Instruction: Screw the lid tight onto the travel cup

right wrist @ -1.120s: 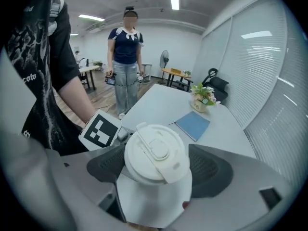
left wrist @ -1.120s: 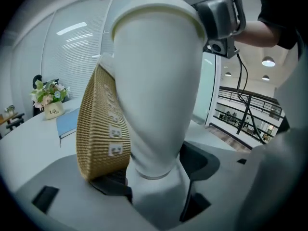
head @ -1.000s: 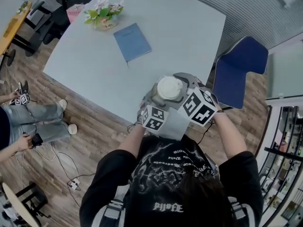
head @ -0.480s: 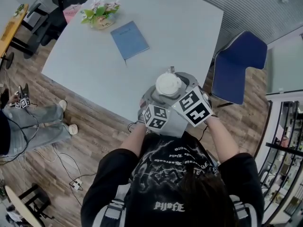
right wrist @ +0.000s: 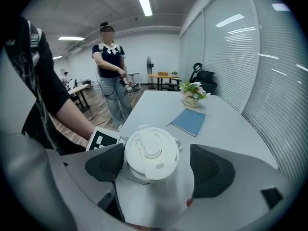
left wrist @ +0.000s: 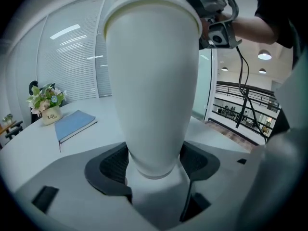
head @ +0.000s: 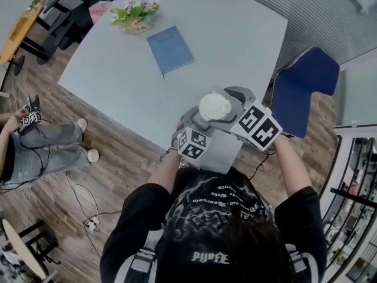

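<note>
Left tool (left wrist: 153, 167) clamps cup (left wrist: 151, 81) base; right tool (right wrist: 159, 166) has swung round, jaws slack around lid (right wrist: 149, 148). Likely resetting for another twist.

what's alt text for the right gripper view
A white lid on a travel cup sits between the right gripper's open jaws. Beyond, a pale table holds a blue notebook and potted flowers; a person stands farther back.

1 travel cup (left wrist: 151, 81): white, tapered, upright, held aloft, narrow base clamped between left gripper (left wrist: 154, 163) jaws
1 lid (right wrist: 150, 153): white, round, flip tab, seated on cup mouth
</note>
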`<action>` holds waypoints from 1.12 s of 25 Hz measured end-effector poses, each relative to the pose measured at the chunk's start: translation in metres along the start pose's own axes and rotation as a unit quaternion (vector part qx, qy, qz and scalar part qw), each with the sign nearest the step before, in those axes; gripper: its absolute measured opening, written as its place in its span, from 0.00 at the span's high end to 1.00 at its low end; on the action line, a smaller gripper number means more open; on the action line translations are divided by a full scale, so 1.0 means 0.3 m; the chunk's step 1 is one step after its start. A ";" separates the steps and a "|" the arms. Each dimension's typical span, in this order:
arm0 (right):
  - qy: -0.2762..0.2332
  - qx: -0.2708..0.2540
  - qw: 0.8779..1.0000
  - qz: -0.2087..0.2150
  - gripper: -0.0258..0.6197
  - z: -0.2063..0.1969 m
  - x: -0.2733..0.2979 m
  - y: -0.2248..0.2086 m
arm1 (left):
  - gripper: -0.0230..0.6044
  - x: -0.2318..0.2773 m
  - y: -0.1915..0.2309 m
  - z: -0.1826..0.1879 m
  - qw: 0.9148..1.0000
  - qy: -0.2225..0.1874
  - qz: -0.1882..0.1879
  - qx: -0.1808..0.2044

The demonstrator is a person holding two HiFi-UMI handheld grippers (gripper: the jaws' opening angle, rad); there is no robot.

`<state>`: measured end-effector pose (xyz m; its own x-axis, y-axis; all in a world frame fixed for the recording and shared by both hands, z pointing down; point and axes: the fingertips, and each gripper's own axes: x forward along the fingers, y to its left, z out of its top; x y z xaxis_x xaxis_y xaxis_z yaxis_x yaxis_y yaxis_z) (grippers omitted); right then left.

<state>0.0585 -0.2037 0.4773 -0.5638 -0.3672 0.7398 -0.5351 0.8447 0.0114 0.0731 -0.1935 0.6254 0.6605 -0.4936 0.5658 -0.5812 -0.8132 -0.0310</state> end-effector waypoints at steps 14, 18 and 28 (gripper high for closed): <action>0.089 -0.105 0.983 0.118 0.38 0.013 0.034 0.042 | 0.40 0.003 0.007 -0.005 1.000 0.001 -0.003 0.000; 0.108 -0.084 0.985 0.103 0.40 0.011 0.037 0.044 | 0.40 0.001 0.008 -0.008 1.000 0.008 0.005 -0.001; 0.045 0.038 0.998 0.016 0.42 0.019 0.029 0.040 | 0.39 0.018 0.007 -0.019 0.998 0.030 0.049 0.022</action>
<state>0.0435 -0.1990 0.4802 -0.5234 -0.3015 0.7970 -0.5667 0.8217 -0.0613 0.0726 -0.1961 0.6331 0.5720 -0.5526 0.6062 -0.6187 -0.7759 -0.1235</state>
